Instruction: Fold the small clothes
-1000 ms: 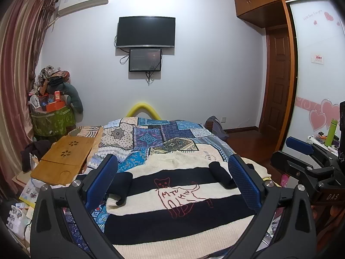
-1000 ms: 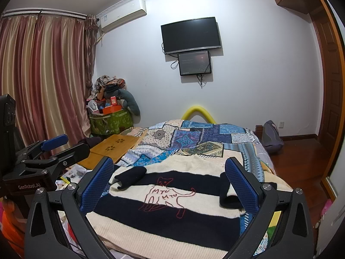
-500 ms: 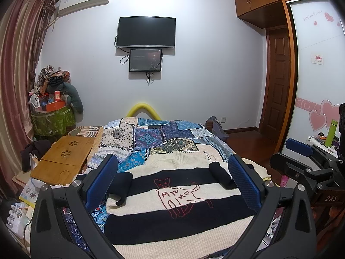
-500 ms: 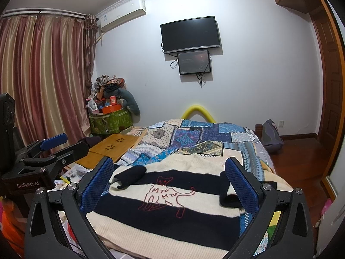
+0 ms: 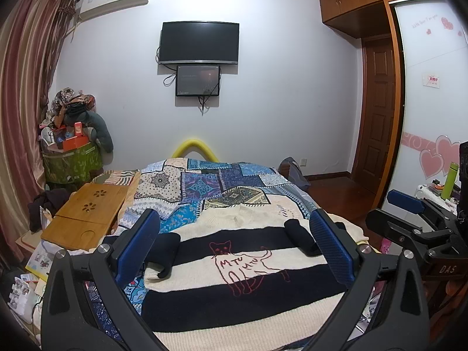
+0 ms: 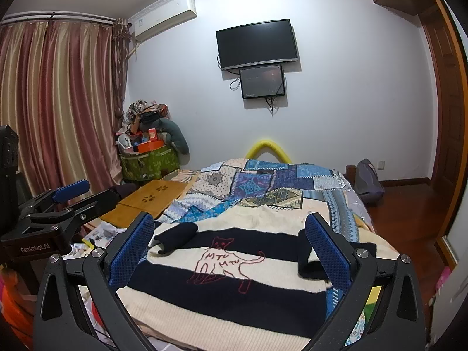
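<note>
Sweater [image 5: 234,266], striped, flat on bed [image 5: 210,181], frame centre. Both tools [image 5: 234,245] [image 6: 231,245] spread, empty. Risk: one-layer pinch drags knit askew.

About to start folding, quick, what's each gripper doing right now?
Left gripper: open, holding nothing.
Right gripper: open, holding nothing.

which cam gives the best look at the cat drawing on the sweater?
Left wrist: the cat drawing sits centred and unobstructed between the open tongs, large. Right wrist also shows it whole, but slightly smaller and more skewed.
</note>
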### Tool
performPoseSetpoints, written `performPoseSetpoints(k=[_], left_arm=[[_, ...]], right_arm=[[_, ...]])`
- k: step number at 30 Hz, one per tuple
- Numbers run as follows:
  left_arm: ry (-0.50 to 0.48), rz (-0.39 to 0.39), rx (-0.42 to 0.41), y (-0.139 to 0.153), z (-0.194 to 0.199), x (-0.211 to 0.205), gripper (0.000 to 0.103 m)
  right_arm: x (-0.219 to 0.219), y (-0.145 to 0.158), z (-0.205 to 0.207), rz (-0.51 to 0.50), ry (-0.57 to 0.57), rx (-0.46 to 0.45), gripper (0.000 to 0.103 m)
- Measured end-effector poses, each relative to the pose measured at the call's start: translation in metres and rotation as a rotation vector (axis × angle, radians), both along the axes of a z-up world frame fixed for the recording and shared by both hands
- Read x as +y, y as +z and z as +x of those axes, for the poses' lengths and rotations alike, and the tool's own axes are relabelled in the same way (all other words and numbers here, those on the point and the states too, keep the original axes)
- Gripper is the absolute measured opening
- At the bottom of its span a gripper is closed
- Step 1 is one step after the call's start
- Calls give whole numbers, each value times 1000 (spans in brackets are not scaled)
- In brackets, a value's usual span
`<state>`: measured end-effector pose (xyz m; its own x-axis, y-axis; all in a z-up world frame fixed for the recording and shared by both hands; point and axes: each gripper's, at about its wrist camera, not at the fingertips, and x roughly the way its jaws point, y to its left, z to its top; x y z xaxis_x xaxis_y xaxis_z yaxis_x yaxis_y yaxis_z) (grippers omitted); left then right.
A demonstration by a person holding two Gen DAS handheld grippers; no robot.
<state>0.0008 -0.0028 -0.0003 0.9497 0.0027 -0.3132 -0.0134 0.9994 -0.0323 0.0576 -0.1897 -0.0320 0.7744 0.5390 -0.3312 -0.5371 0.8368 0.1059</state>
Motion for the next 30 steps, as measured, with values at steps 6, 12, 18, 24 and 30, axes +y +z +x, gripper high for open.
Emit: performPoseSetpoints(k=[6,12,18,24,30], left_arm=[[19,-15,22,-7,12,12,103],[69,-37,78,-24,35,35,103],[172,-42,169,-49,74,85,103],[319,-94,355,-103,127,164,103],[415,-200,519,-157,157,233,103]], right_arm=[[3,-1,3,-7,3,12,102],[9,-6,15,-22,3,27,102],[20,-17,51,-54,23,56,102],[35,-31,93,-107,39,85,102],[50,-56,136,-175,45,134,102]])
